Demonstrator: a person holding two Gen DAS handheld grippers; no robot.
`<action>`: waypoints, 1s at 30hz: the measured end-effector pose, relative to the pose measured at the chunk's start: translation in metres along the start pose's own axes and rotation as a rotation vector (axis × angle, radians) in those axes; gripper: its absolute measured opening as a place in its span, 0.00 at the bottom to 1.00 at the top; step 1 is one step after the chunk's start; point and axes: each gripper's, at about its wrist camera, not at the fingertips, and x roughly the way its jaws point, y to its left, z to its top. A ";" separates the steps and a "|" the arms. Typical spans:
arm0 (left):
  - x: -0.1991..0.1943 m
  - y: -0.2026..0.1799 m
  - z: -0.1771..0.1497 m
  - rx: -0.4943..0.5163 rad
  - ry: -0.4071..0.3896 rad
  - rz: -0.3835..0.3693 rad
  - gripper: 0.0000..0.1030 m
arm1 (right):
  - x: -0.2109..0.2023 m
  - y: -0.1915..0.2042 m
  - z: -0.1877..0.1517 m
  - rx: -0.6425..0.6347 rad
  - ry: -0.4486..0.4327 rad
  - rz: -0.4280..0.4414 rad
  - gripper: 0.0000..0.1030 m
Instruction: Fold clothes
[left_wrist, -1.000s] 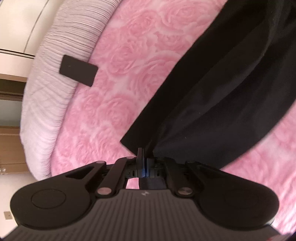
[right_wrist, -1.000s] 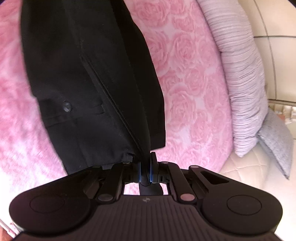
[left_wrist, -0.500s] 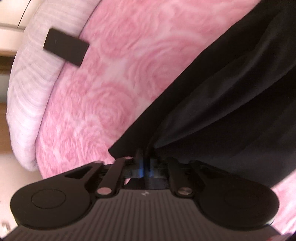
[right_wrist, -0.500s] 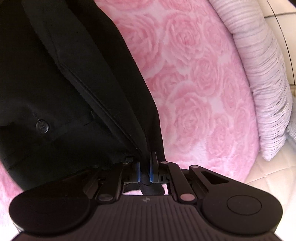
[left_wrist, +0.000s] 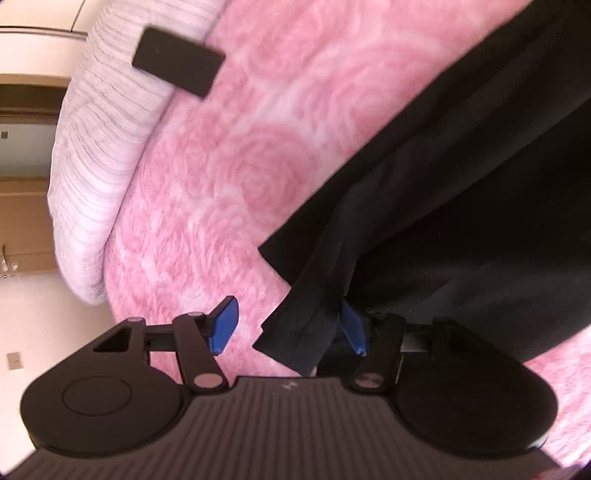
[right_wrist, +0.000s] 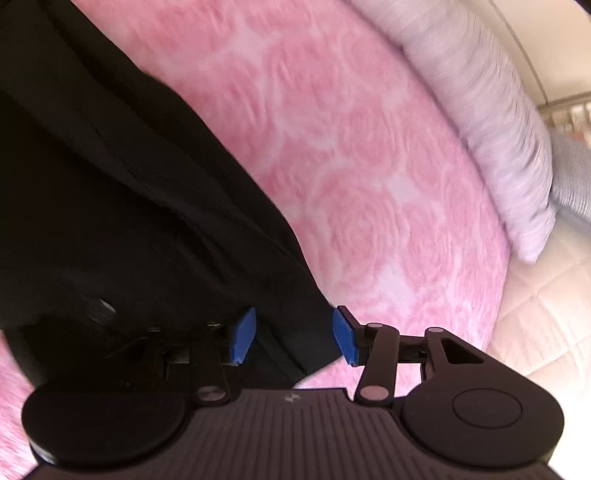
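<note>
Garment: black trousers (left_wrist: 461, 206) lie on the pink rose blanket (left_wrist: 229, 177), folded corners nearest me.
Left gripper (left_wrist: 288, 328): I let go; jaws opening, hem loose between them.
Right gripper (right_wrist: 293, 336): jaws opening too, cloth between, unpressed, so the fold can settle.

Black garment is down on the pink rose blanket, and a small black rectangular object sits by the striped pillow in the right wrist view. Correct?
Nearly. The black rectangular object shows in the left wrist view, at the edge of the striped pillow; the right wrist view shows none. The black garment does lie on the pink rose blanket.
</note>
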 end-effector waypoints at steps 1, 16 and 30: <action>-0.007 -0.001 -0.001 0.004 -0.038 -0.024 0.59 | -0.009 0.006 0.004 -0.011 -0.030 -0.001 0.48; -0.008 -0.089 0.063 0.284 -0.343 -0.373 0.41 | -0.025 0.078 0.100 -0.135 -0.290 0.448 0.48; 0.015 -0.073 0.078 0.197 -0.285 -0.515 0.39 | 0.018 0.077 0.134 -0.083 -0.253 0.599 0.36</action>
